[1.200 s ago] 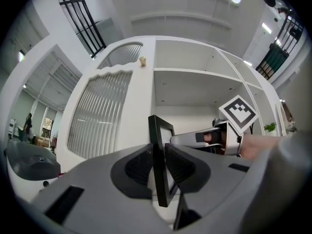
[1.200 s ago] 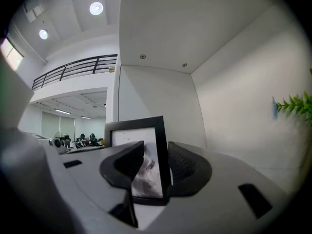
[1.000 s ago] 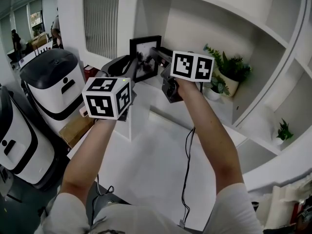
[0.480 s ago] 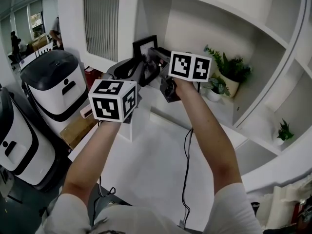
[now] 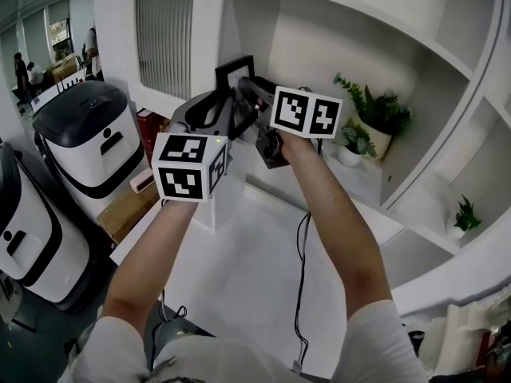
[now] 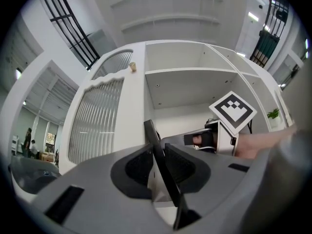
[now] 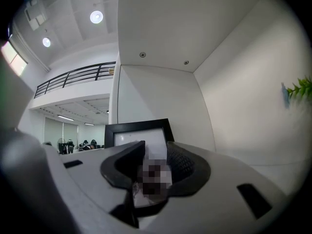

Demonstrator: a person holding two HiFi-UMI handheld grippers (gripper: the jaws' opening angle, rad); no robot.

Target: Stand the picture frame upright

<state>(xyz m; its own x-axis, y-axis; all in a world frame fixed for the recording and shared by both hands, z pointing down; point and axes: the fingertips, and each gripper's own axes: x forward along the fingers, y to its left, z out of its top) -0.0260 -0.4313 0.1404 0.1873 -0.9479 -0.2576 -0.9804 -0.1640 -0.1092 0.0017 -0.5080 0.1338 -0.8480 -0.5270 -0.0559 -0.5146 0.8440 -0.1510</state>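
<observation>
Black-rimmed rectangular picture frame [image 5: 236, 69] sits in the white shelf [image 5: 319, 38] compartment, probably light, stiff and breakable. The left gripper [image 6: 157, 152] has its jaws clamped on the thin side rim, a sound hold. The right gripper [image 7: 155, 152] has its jaws apart before the frame's face, seemingly not pressing.

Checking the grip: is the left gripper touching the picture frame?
Touching. The left gripper view shows the thin edge of the picture frame clamped between the pads of the left gripper.

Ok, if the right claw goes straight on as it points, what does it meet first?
The picture frame, face-on straight ahead of the right claw; how near is unclear.
</observation>
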